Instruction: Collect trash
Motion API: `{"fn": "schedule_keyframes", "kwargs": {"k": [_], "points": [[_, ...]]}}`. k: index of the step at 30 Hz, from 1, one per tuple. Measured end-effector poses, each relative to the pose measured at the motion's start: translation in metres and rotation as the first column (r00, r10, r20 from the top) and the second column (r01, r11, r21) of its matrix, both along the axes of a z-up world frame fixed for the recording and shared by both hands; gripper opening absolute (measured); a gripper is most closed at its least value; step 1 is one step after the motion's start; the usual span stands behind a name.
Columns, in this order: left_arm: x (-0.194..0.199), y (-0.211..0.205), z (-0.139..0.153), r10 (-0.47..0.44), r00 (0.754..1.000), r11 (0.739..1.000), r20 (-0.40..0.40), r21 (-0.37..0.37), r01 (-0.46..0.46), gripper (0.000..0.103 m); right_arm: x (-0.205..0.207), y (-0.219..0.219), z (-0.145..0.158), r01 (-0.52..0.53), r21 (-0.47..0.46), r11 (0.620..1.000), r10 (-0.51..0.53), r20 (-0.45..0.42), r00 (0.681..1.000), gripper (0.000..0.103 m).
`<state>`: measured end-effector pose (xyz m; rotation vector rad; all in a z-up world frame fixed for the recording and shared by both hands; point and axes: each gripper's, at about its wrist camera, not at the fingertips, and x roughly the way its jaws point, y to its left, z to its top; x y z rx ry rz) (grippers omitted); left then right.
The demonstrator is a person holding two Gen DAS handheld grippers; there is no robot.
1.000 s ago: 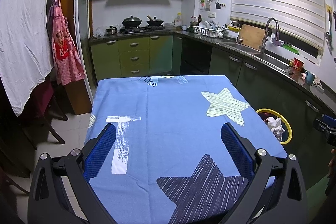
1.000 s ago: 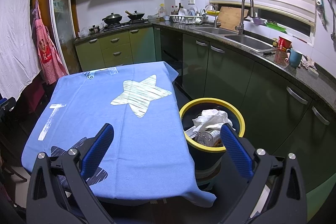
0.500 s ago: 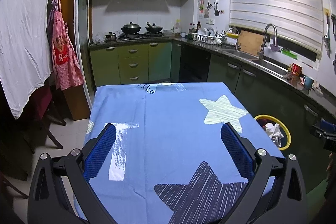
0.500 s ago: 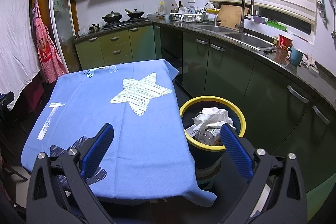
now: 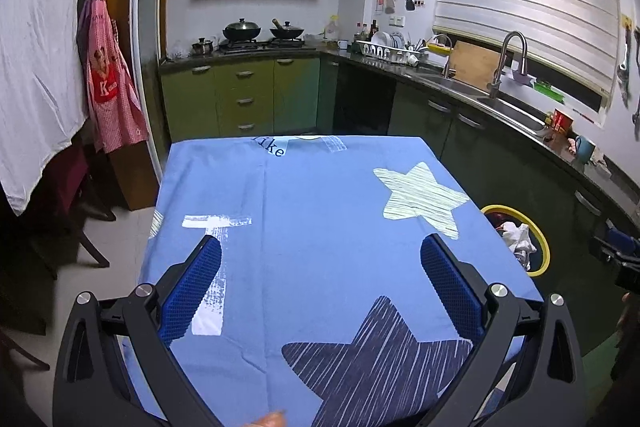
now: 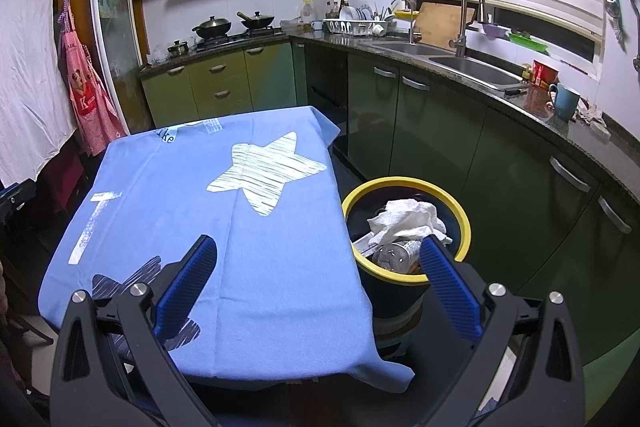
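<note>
Both hand-held grippers, left (image 5: 320, 269) and right (image 6: 318, 265), spread apart, empty; bin (image 6: 460, 213) beside tabletop (image 6: 280, 267) heaped, tissue (image 6: 408, 217) could spill

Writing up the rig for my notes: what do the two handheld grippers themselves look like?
Both match: the left gripper and right gripper have black angular frames with triangular cut-outs, round silver bolts, and two long fingers faced with blue textured pads. No cables, markings or sleeves show.

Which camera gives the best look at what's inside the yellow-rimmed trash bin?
The right wrist view: the trash bin sits close, showing crumpled paper inside. The left wrist view catches only part of its rim beyond the table's edge.
</note>
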<state>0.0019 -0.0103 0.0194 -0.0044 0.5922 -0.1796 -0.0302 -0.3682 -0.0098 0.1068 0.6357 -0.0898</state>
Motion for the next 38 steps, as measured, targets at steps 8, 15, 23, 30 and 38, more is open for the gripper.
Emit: {"fn": "schedule_keyframes", "kwargs": {"k": [8,15,23,30,38], "points": [[0.008,0.0,-0.006,0.013,0.999,1.0,-0.029,-0.002,-0.013,0.098,0.005,-0.001,-0.003,-0.002,0.002,1.0,0.003,-0.015,1.0,0.097],[0.011,-0.005,-0.011,0.013,0.999,1.0,-0.039,0.019,-0.012,0.098,0.006,-0.001,-0.004,-0.004,0.002,1.0,0.004,-0.019,1.0,0.097],[0.008,-0.01,-0.011,-0.028,0.999,1.0,-0.022,0.005,0.028,0.098,0.007,-0.001,-0.004,-0.005,0.002,1.0,0.005,-0.021,1.0,0.097],[0.001,-0.016,-0.002,-0.075,0.996,0.997,0.056,0.0,0.075,0.098,0.007,-0.001,-0.005,-0.005,0.002,1.0,0.005,-0.023,1.0,0.097],[0.016,-0.003,0.005,0.063,0.994,0.996,0.085,0.064,-0.068,0.098,0.014,-0.001,-0.008,-0.006,0.006,1.0,0.007,-0.027,1.0,0.097]]}}
